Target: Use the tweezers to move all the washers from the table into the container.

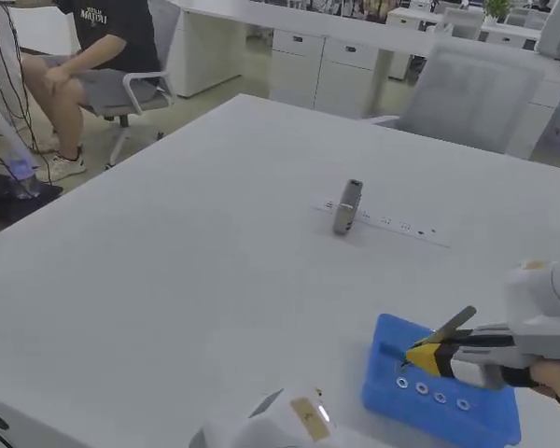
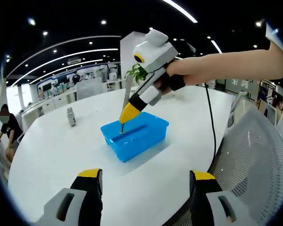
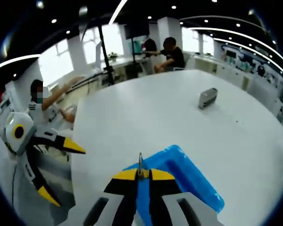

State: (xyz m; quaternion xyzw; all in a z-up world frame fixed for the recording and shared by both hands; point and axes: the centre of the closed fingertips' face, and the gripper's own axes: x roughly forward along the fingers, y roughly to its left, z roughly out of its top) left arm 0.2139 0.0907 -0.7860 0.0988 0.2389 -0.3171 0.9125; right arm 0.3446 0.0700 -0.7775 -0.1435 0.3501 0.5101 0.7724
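I have the right claw (image 1: 427,358) pinched on the tweezers (image 3: 140,162), tips over the blue container (image 1: 383,338) just below it, where four washers (image 1: 421,388) lie flat; left claw (image 2: 146,174) spread, empty; I judge washers light, slippery, best nipped across the ring.

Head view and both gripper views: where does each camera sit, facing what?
Head view: on the headset, looking down at the table; right gripper and hand over the blue container.
Left gripper view: behind its own open jaws, facing the right gripper, forearm, container.
Right gripper view: behind jaws shut on tweezers, facing container.
All share the container.
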